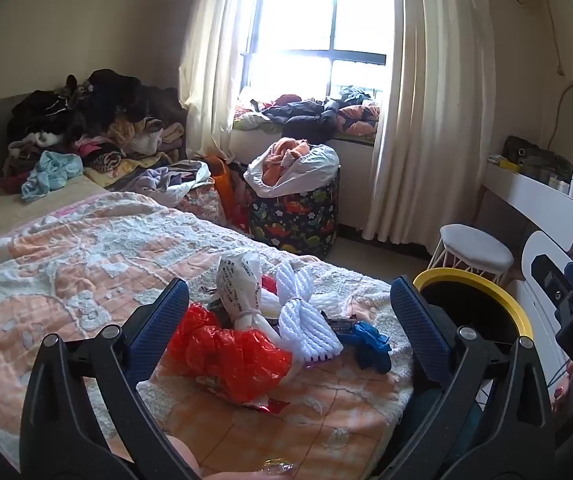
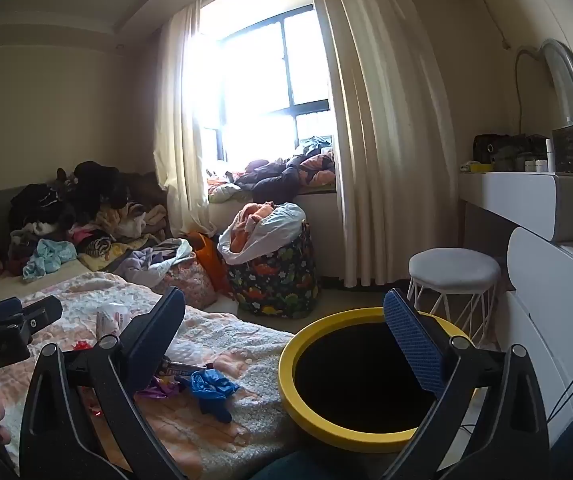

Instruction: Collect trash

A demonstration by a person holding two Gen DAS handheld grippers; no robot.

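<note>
Now we hold both grippers over the foot of the bed (image 1: pixel 66 264), and both sets of jaws stand released, wide apart, with nothing between the pads.

Ahead of our left gripper (image 1: pixel 290 320), framed by its two blue pads, the trash lies in a loose heap on the peach and white blanket. Nearest the left jaw sits a crumpled red plastic bag (image 1: pixel 230 356). Just beyond it stands a white printed bag (image 1: pixel 238 280), tied at its neck. Toward the right jaw from these lie white foam nets (image 1: pixel 306 320), touching the red bag, and beyond them, close to the right jaw, a bunched blue glove (image 1: pixel 370 344). A small dark wrapper (image 1: pixel 340 324) lies between the nets and the glove. None of these touch the jaws.

Our right gripper (image 2: pixel 286 340) hangs over the bed's edge. Its right jaw stands above the dark mouth of the yellow-rimmed bin (image 2: pixel 286 360), which sits just beside the bed. Near its left jaw we see the blue glove again, with a purple scrap (image 2: pixel 158 390) beside it. The left gripper's body shows at the far left of this view.

Farther ahead of both jaws, well apart from the trash, stand a dinosaur-print hamper (image 1: pixel 294 220) stuffed with clothes and a white stool (image 2: pixel 454 272).
</note>
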